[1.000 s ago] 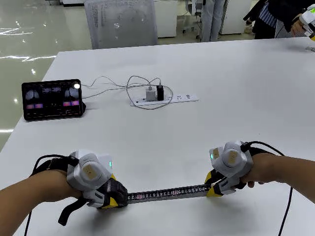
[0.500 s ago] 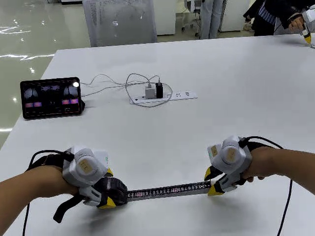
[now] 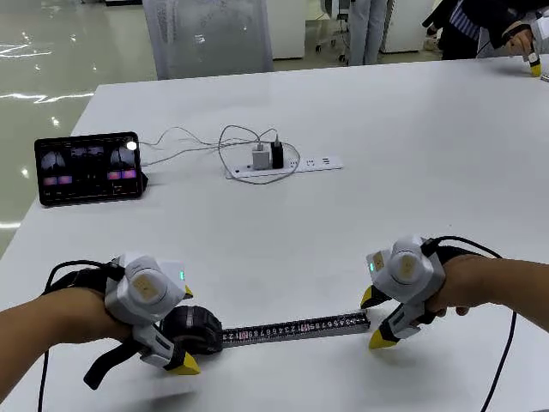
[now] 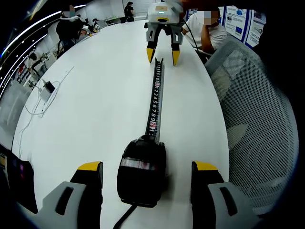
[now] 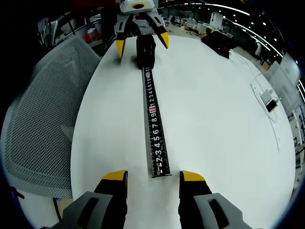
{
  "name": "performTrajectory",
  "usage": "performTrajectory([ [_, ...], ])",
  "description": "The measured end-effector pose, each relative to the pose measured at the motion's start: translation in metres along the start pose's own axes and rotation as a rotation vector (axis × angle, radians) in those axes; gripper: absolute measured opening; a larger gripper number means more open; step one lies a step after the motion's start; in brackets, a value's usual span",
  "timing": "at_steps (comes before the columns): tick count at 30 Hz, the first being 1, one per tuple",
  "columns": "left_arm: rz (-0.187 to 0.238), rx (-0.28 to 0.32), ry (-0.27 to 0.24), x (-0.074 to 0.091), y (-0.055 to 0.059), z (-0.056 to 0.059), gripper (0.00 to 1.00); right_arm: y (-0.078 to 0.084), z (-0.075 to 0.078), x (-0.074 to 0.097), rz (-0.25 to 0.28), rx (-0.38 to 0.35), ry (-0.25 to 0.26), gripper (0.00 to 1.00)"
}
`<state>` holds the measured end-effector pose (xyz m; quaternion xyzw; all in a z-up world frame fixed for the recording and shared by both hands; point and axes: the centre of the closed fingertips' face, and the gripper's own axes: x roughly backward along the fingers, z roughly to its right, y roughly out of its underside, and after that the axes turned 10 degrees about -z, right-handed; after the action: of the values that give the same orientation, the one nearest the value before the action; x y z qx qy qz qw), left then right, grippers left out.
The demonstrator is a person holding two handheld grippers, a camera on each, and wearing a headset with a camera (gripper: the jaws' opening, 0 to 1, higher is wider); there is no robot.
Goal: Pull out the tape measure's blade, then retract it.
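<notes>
Pull-out looks done: the tape measure's blade (image 5: 155, 129) lies extended flat on the worktop (image 3: 386, 154), running from the case (image 3: 196, 327) at near left to its end at near right; left gripper (image 4: 147, 166) fingers apart, straddling the case with a gap on each side; right gripper (image 5: 153, 179) fingers apart, blade end lying free between them; nothing clamped. Remaining, by my reading: retraction; blade not yet drawn back in.
</notes>
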<state>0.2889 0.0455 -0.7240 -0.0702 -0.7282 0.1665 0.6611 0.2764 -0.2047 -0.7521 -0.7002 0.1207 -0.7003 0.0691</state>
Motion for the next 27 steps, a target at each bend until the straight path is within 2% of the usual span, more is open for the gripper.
performTrajectory([
  [5, 0.023, 0.037, 0.034, 0.0, -0.001, 0.007, 0.82, 0.0, 0.0, 0.0, -0.001, -0.006, 0.004, 0.48],
  [11, 0.014, 0.067, 0.037, -0.001, 0.006, 0.009, 0.9, 0.001, -0.002, 0.0, 0.001, -0.013, -0.003, 0.54],
  [14, 0.025, 0.086, 0.031, 0.0, 0.006, 0.01, 0.96, 0.0, -0.005, 0.001, 0.005, -0.022, -0.008, 0.59],
  [15, 0.043, 0.098, 0.021, 0.001, 0.005, 0.01, 0.99, 0.0, -0.006, 0.001, 0.008, -0.015, -0.012, 0.58],
  [17, 0.053, 0.118, 0.038, 0.002, 0.007, 0.012, 0.99, 0.001, -0.008, 0.001, 0.009, -0.016, -0.016, 0.59],
  [19, 0.054, 0.135, 0.035, 0.001, 0.01, 0.013, 0.99, 0.001, -0.008, 0.0, 0.013, -0.028, -0.019, 0.64],
  [21, 0.046, 0.177, 0.021, 0.001, 0.015, 0.012, 0.99, 0.001, -0.009, 0.0, 0.021, -0.042, -0.018, 0.66],
  [22, 0.058, 0.208, 0.011, 0.002, 0.016, 0.011, 0.99, 0.001, -0.009, 0.001, 0.029, -0.058, -0.019, 0.67],
  [25, 0.143, 0.291, -0.054, 0.008, 0.011, 0.001, 0.99, -0.001, -0.01, 0.001, 0.052, -0.098, -0.012, 0.73],
  [26, 0.152, 0.306, -0.057, 0.009, 0.013, 0.001, 0.99, -0.001, -0.011, 0.001, 0.057, -0.11, -0.014, 0.75],
  [27, 0.178, 0.344, -0.072, 0.011, 0.014, -0.002, 0.99, -0.001, -0.013, 0.001, 0.063, -0.118, -0.014, 0.76],
])
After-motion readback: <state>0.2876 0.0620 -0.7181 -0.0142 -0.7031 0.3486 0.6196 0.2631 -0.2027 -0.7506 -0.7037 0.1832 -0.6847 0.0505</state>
